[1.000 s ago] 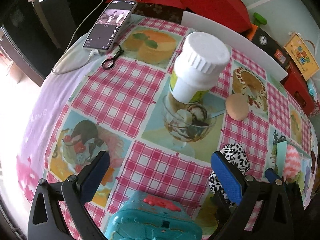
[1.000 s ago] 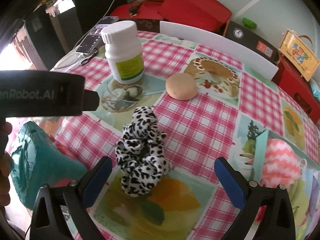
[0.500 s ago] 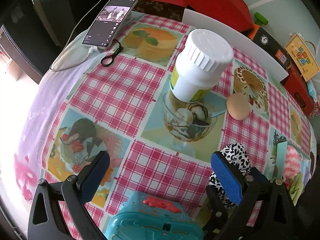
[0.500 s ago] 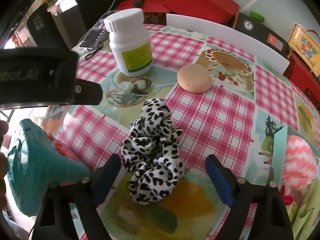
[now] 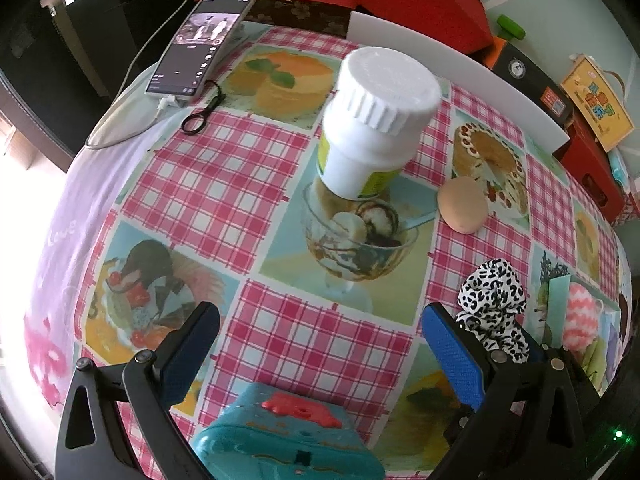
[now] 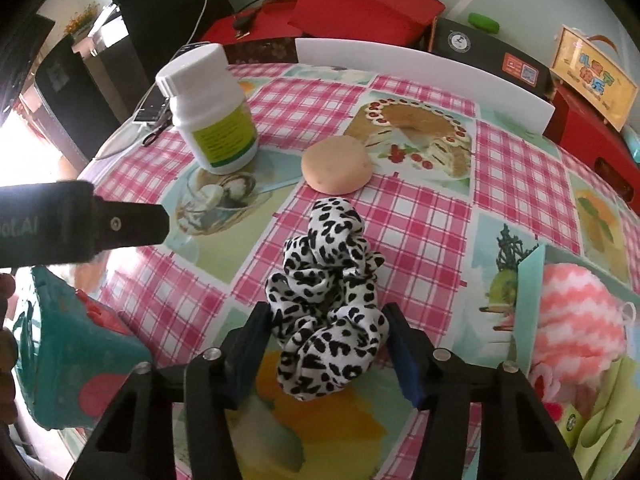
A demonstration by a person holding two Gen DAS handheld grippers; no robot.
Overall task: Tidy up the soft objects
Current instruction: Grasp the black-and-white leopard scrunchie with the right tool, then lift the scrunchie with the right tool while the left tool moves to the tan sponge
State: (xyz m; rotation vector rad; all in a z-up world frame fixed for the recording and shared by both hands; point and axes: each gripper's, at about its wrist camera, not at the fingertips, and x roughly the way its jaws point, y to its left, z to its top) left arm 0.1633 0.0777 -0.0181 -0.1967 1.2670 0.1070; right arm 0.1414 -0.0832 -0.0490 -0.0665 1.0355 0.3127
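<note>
Your right gripper (image 6: 326,338) has its jaws pressed in on the leopard-print scrunchie (image 6: 326,304), low on the fabric, which sits on the bench near its front edge. Left gripper (image 5: 320,344) hangs with jaws wide apart above the teal box (image 5: 280,436), holding nothing. Risk: you only pinch loose folds, so the scrunchie may slip out when lifted. The pink puff (image 6: 576,316) just beside could snag it.

- The right gripper (image 6: 326,330) has moved in on the spotted scrunchie (image 6: 326,304) and narrowed from wide apart to pressing against the scrunchie's near end on both sides.
- In the left view, the scrunchie (image 5: 494,308) shows more fully at right.
</note>
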